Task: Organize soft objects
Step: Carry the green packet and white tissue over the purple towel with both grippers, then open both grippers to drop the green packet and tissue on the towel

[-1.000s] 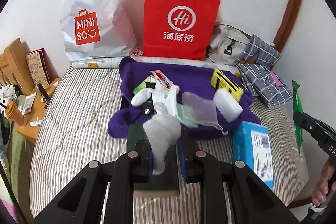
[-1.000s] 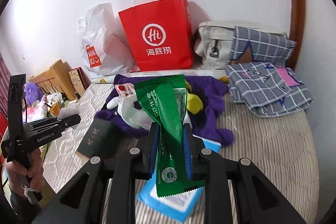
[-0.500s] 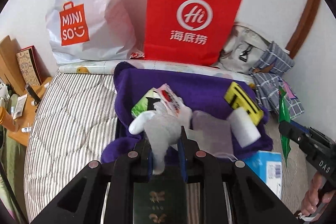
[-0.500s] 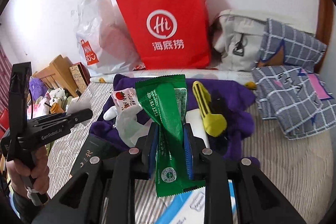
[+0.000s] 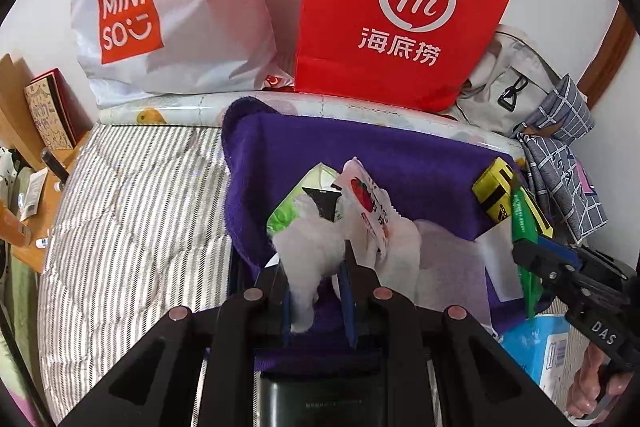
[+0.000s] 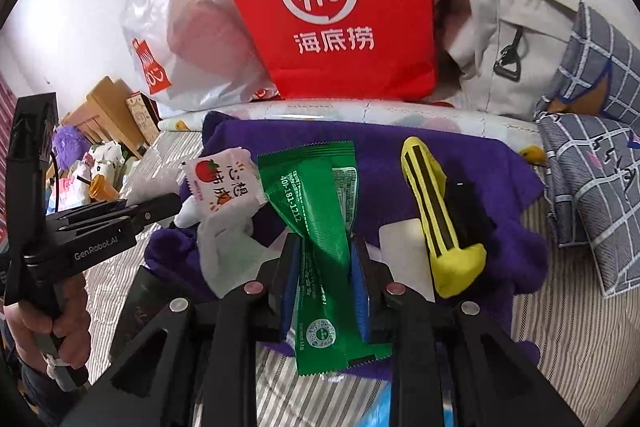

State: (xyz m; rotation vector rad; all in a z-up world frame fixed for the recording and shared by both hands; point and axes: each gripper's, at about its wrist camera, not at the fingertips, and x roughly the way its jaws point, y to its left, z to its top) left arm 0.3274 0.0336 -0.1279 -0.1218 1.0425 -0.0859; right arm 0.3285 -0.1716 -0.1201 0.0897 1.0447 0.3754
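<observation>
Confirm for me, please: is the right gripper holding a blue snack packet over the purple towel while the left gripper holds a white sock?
Not quite: the snack packet is green, not blue, as the right wrist view shows. The rest stands: the right gripper clamps it over the purple towel, and the left gripper holds the white sock.

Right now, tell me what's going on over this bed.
A person holds a gripper in each hand above a purple towel spread on the striped bed. The left gripper is shut on a white fluffy soft object; the right gripper is shut on a green snack packet. A yellow-and-black striped item and a tomato-printed sachet sit over the towel. Neither held item has been set down yet.
</observation>
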